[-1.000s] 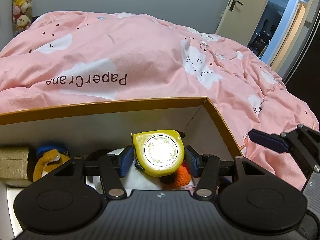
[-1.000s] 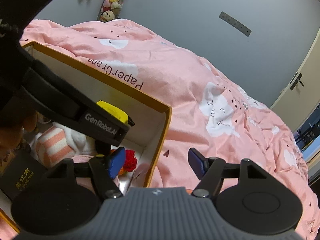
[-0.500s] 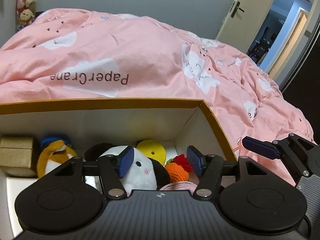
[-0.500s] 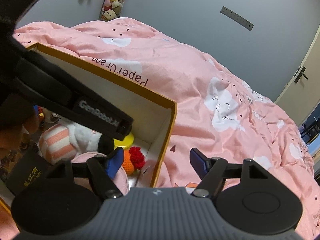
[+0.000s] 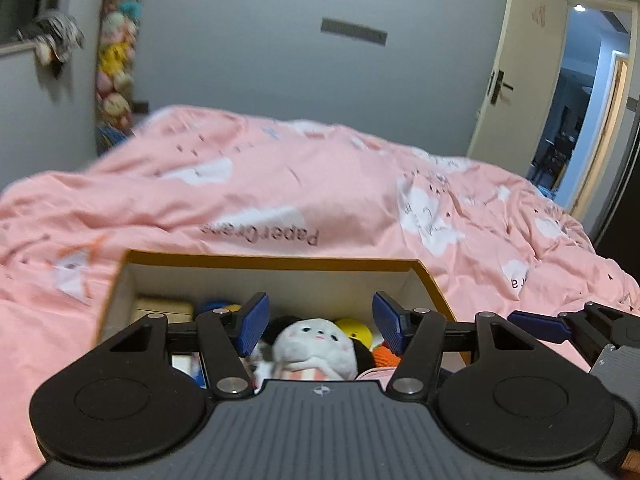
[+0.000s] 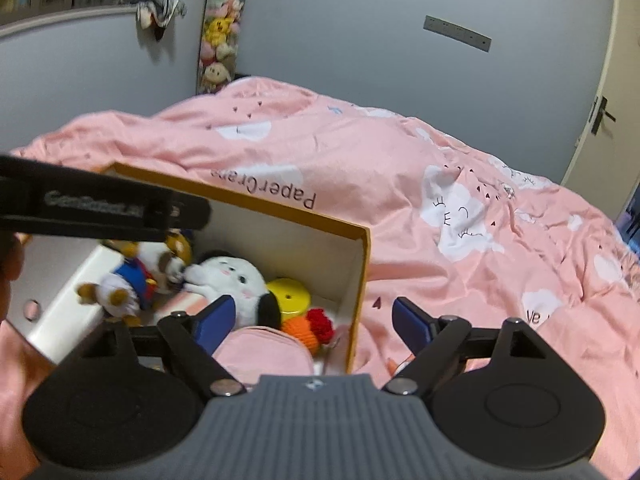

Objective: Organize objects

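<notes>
An orange-rimmed cardboard box (image 5: 272, 261) (image 6: 280, 210) sits on the pink duvet. The yellow tape measure (image 6: 290, 295) (image 5: 355, 331) lies flat inside it near the right wall, beside a white plush (image 6: 234, 284) (image 5: 312, 344), an orange-and-red knitted toy (image 6: 310, 327), a pink pouch (image 6: 264, 350) and a brown plush in blue clothes (image 6: 132, 280). My left gripper (image 5: 320, 326) hovers open above the box's near side, nothing between its pads. My right gripper (image 6: 312, 322) hangs over the box's right wall, its jaws opening and empty; one of its fingers (image 5: 536, 326) shows in the left wrist view.
A tan carton (image 5: 164, 310) stands in the box's far left corner. The pink duvet (image 6: 440, 240) spreads all round the box. Beyond the bed are a grey wall, a hanging column of plush toys (image 6: 218, 40) and an open door (image 5: 520, 80) at the right.
A second ago my left gripper held the yellow tape measure over the box; it let go, and the tape measure now lies inside. Both grippers have drawn back and up; the right jaws widened.
</notes>
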{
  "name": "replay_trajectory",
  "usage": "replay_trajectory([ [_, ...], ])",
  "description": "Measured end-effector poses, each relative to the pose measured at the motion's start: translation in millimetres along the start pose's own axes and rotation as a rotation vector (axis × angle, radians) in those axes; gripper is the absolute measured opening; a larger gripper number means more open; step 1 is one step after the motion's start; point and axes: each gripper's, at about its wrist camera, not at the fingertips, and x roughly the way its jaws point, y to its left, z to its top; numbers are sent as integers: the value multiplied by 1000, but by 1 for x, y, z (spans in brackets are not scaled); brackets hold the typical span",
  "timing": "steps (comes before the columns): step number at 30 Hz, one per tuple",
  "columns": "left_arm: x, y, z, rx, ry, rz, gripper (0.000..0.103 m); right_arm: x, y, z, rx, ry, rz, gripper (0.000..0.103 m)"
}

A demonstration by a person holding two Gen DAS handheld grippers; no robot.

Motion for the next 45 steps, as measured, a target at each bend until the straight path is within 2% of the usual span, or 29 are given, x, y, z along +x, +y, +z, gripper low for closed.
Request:
replay_trajectory([
  [7, -52, 9, -10, 8, -90, 58, 69, -42, 11, -9, 77, -62, 29, 98],
  [9, -63, 11, -13, 14, -92, 77, 69, -52, 13, -12, 115, -74, 38, 102],
  [16, -87, 15, -29, 96, -88, 113, 69, -78, 24, -23, 167, -121, 46, 102],
  [22, -105, 27, -49, 80, -98, 110, 70, -91, 34, -35, 206, -138, 53, 102],
  [30, -102, 44, -70, 13, 2, 137, 75, -94, 50, -53, 160, -107, 51, 102],
  [35, -96, 40, -81, 33, 28, 141, 80, -89, 53, -67, 154, -73, 32, 102],
  [39, -88, 39, -89, 38, 78, 148, 80, -84, 49, -72, 179, -47, 29, 102],
  [45, -84, 33, -94, 64, 97, 153, 80, -74, 46, -76, 204, -14, 36, 102],
])
